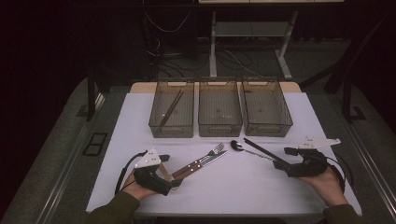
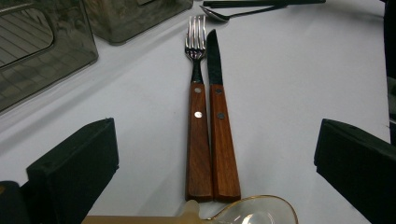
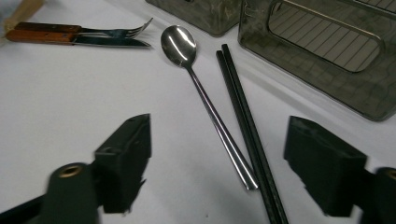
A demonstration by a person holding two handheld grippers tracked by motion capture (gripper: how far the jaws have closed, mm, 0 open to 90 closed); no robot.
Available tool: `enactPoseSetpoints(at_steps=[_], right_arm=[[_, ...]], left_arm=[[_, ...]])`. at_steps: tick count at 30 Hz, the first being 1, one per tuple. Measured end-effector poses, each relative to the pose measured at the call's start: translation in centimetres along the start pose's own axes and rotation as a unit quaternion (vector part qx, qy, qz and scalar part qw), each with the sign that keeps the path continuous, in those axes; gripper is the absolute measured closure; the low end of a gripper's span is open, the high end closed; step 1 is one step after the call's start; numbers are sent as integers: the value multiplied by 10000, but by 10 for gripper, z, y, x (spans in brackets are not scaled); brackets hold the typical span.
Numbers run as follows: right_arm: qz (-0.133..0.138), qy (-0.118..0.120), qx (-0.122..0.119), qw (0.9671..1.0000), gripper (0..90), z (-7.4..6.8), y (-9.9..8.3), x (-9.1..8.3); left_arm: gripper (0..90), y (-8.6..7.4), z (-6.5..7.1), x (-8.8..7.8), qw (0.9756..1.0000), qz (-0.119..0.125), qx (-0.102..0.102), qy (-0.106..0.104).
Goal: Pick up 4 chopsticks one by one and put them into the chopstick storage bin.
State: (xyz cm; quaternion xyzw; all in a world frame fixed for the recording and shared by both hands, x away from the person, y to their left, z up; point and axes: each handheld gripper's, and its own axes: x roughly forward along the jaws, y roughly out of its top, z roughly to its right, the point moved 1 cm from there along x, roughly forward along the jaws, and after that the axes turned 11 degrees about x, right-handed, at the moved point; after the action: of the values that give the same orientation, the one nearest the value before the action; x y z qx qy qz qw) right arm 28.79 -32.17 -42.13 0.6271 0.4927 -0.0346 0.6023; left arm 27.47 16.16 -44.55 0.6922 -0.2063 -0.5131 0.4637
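Observation:
A fork and a knife with wooden handles lie side by side on the white table. My left gripper is open just behind their handle ends, its jaws wide apart on either side. A pale amber spoon lies right under it. To the right rest a steel spoon and a pair of black chopsticks. My right gripper is open, and its jaws straddle the spoon's handle and the chopsticks without touching them. In the high view the left gripper and the right gripper sit near the front edge.
Three clear smoky bins stand in a row at the back: the left bin holds brown wooden chopsticks, beside it the middle bin and the right bin. A desk frame and cables lie beyond the table.

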Motion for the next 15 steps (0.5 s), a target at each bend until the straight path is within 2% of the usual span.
enactPoseSetpoints(at_steps=[6,15], right_arm=[[-45,-91,-31,9999,327,11,5,-2],[-136,6,11,9999,551,21,10,2]], left_arm=[[0,0,0,0,10000,-20,13,3],[0,-1,0,2,10000,-28,-12,15]])
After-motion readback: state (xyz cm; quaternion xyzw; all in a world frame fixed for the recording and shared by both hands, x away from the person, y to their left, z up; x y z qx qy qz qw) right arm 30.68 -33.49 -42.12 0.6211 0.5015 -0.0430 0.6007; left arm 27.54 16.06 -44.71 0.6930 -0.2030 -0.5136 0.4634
